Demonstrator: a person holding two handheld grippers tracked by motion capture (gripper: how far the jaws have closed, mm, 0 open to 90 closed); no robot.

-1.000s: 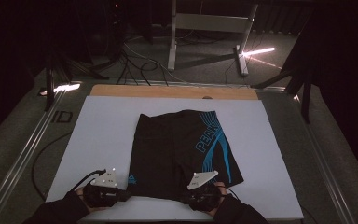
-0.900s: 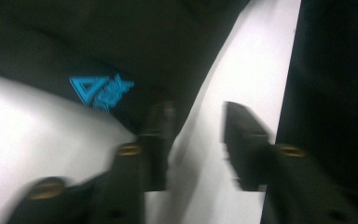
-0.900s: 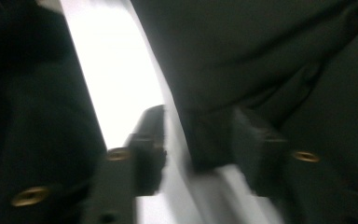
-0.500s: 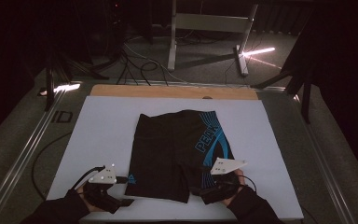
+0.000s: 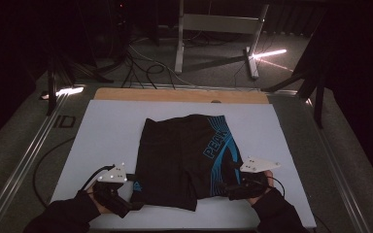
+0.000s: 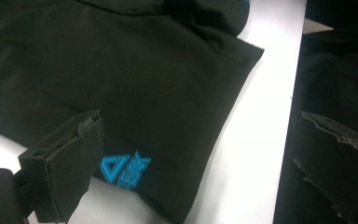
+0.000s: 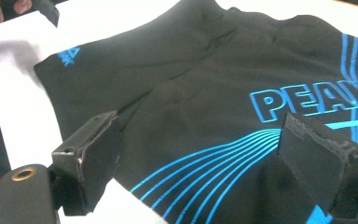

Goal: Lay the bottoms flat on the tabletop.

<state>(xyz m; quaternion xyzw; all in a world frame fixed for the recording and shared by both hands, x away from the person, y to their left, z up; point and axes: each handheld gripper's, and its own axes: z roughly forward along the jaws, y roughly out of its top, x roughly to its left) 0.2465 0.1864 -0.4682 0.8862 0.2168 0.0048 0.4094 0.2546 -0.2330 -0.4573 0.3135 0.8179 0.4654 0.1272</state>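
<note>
Shorts (image 5: 187, 158), black with blue stripes and blue lettering, lie flat on the white board (image 5: 102, 126), a little near of its middle. Their waistband is toward the far side and their two leg hems toward me, so the long axis runs near to far, with the hems along the near edge. The printed leg is on the right, and a small blue logo sits by the near left corner.

My left tongs (image 5: 126, 204) sit just beside that near left corner, on the white board, pointing in toward the cloth. In the left gripper view the logo (image 6: 121, 169) shows between my two black jaws, which stand wide apart with nothing pressed between them; they have just been opening, and the cloth lies loose below them.

My right tongs (image 5: 233, 187) are at the near right hem, over the blue stripes. In the right gripper view the striped leg (image 7: 223, 154) spreads under the jaws, which also stand wide apart and have just been opening, gripping nothing.

Both hands are about equally near to the shorts, one at each near corner, and the garment stretches away from both toward the far side. I judge that any fold or pull from here would go along that near-to-far axis. The left side has less cloth under it than the right.
</note>
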